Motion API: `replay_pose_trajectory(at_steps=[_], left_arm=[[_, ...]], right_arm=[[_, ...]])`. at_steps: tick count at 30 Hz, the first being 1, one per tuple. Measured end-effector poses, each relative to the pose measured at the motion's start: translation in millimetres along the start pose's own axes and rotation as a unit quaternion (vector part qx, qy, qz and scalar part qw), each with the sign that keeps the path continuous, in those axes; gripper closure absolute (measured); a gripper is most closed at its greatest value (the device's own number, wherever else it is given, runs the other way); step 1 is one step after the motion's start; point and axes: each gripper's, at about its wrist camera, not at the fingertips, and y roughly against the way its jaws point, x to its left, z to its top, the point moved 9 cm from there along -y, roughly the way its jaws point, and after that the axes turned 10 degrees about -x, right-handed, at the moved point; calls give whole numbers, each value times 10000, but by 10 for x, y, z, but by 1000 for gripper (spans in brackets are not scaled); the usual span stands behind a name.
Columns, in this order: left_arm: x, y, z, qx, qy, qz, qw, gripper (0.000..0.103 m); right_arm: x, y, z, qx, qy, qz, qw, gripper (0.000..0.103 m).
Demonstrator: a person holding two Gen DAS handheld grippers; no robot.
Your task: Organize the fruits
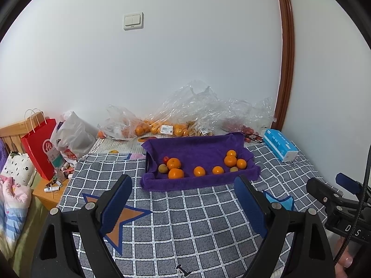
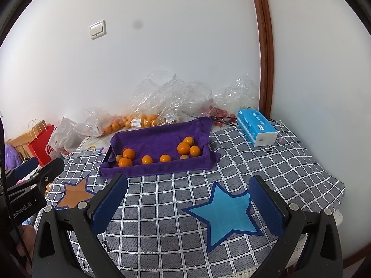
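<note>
A grey cloth (image 2: 289, 162) with a white grid pattern carries an orange star (image 1: 120, 217) and a light blue star (image 2: 228, 213), both edged dark blue. A deep purple towel (image 1: 197, 148) lines the tray, holding bright orange oranges (image 1: 174, 163). At far right lies a blue-and-white tissue pack (image 2: 256, 127); at far left, a red paper bag (image 1: 43, 149).

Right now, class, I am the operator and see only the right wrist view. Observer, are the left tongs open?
Observer: Yes. The left tongs are open and empty, in front of the purple tray.
Operator: Besides the oranges and the greenish fruit, is anything else in the tray?
Observer: A small red fruit sits behind the left oranges.
Operator: What lies near the red bag?
Observer: Small bottles on a wooden cabinet.
</note>
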Motion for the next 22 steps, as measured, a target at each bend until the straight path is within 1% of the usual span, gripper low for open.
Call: replay_pose_trajectory(at_steps=[22], left_arm=[[-27,-20,16,18,5,36,10000,13]], right_arm=[[24,-9,11,25,4,13,10000,0]])
